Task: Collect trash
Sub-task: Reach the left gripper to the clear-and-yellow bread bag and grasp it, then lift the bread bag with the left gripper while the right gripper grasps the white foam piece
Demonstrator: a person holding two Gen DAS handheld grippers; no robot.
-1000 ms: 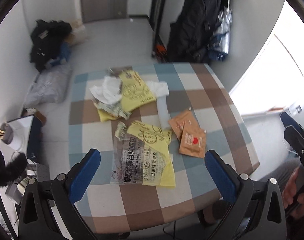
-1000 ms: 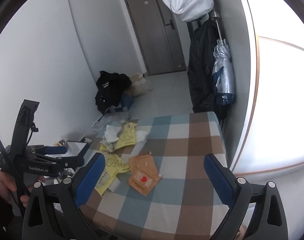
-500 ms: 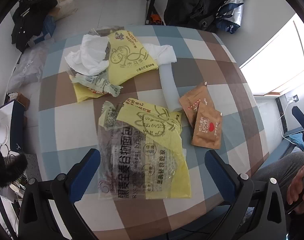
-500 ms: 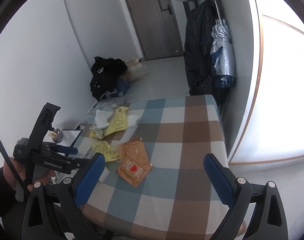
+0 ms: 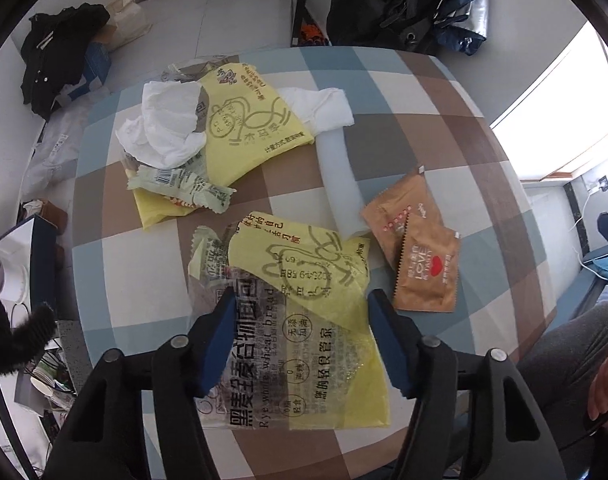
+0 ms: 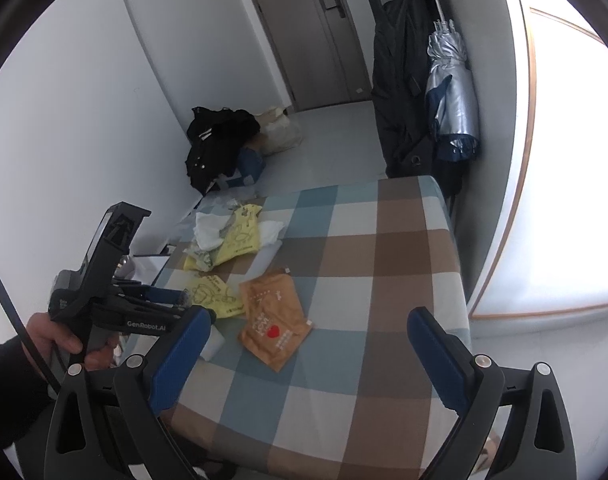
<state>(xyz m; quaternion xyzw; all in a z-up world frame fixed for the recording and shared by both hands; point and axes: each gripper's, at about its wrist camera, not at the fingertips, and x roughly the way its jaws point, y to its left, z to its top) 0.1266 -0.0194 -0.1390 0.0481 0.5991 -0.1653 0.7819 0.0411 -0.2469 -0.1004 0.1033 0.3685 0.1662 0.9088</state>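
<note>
Your left gripper (image 5: pixel 299 300), jaws apart, straddles the bread wrapper (image 5: pixel 287 364); closing shallow risks slippage. Your right gripper (image 6: pixel 308 328) hangs wide apart.

2 brown sachets (image 5: pixel 414 252), 2 yellow bags (image 5: pixel 247 124)

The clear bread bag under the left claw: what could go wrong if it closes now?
The left claw straddles the clear printed bread bag, with the crumpled yellow plastic bag overlapping it. Closing may pinch both or slide off the flat film. The overlapped brown foil sachets lie close and could be dragged.
</note>
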